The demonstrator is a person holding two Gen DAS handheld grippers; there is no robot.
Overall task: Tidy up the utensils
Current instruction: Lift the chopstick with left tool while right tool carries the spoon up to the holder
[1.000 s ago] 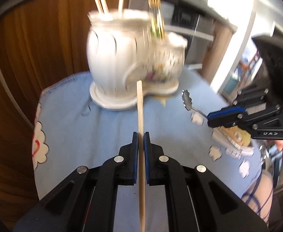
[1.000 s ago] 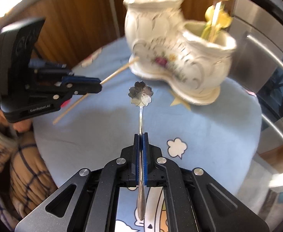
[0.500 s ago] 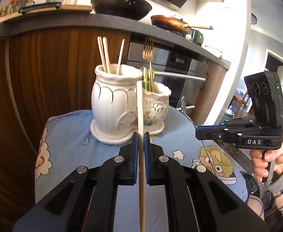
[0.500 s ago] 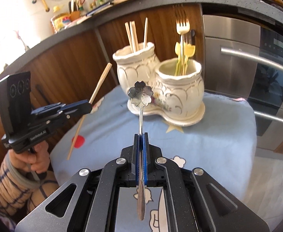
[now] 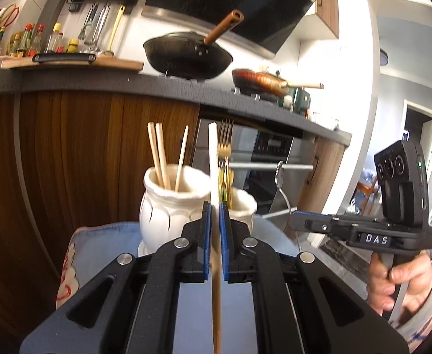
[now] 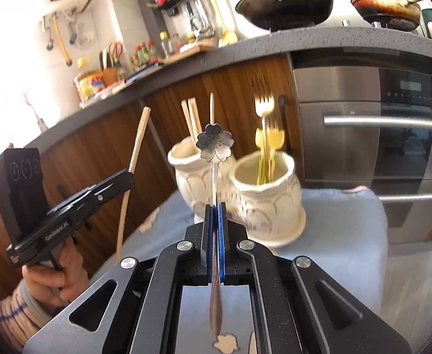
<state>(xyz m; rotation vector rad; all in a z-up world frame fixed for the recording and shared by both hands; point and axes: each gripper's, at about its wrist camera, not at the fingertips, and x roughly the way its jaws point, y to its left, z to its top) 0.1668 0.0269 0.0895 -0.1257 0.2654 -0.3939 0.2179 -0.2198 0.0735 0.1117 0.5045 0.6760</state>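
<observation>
Kitchen setting: dark counter with a wok (image 5: 188, 54) above wooden cabinet fronts; low table under a light blue cloth (image 6: 343, 224). Landmark: white ceramic double holder (image 6: 239, 194) on the cloth.

Holder's left pot (image 5: 168, 203) has three wooden chopsticks (image 5: 160, 156) standing in it; right pot (image 6: 264, 197) has gold forks (image 6: 264, 129). Sorting looks to be by type, so I judge each carried utensil is bound for its matching pot.

Left gripper (image 5: 215, 239): blue pads closed tight on a single wooden chopstick (image 5: 213, 159), held upright, tip above the holder's rims and lined up between the two pots. Upright hold suits a straight drop into the left pot.

Right gripper (image 6: 215, 236): pads pressed together on the thin stem of a flower-headed metal spoon (image 6: 215, 143), flower end up, in front of the holder and not touching it. Likely destination is the fork pot; not certain.

Both utensils are off the cloth, neither yet inside a pot.
</observation>
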